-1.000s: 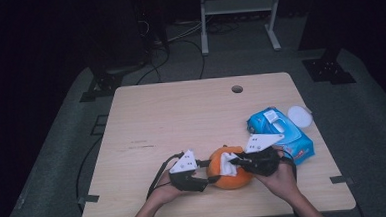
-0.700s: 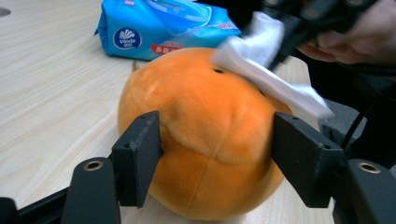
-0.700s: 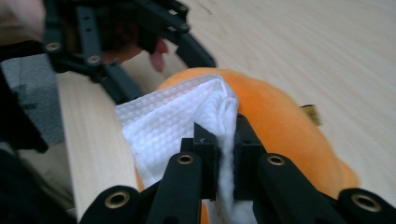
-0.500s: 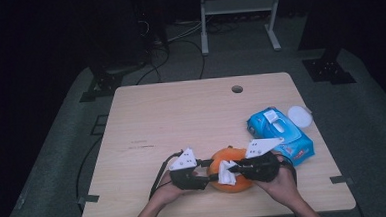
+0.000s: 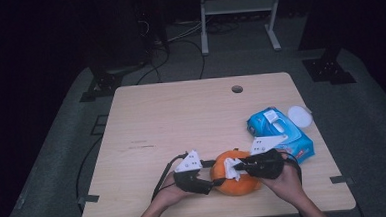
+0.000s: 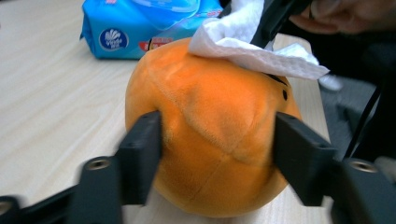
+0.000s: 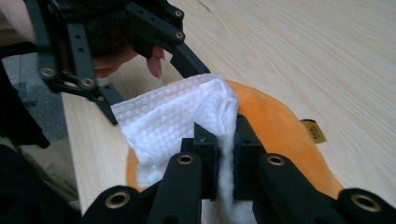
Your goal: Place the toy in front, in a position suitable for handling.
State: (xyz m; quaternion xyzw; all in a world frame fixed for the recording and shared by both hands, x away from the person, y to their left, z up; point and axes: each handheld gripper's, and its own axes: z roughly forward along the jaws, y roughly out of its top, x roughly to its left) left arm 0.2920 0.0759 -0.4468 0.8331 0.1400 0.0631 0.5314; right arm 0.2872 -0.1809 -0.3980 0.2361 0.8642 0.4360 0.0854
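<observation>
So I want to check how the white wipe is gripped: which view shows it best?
The right gripper view: the right gripper pinches the white wipe between its jaws. The left gripper view shows the wipe draped on the orange plush; the high view, a small patch.

- From my high view the room is dim: the floor beyond the tabletop (image 5: pixel 182 124) falls to near black, and only the wood catches soft, even light from above.
- Shadows are faint there; the picture is grainy and a little soft.
- My left gripper view is brighter; the orange plush pumpkin (image 6: pixel 210 140) is fairly sharp, while the near jaws are blurred.
- In my right gripper view the white wipe (image 7: pixel 177 126) is bright without glare, its weave crisp; the background softens.
</observation>
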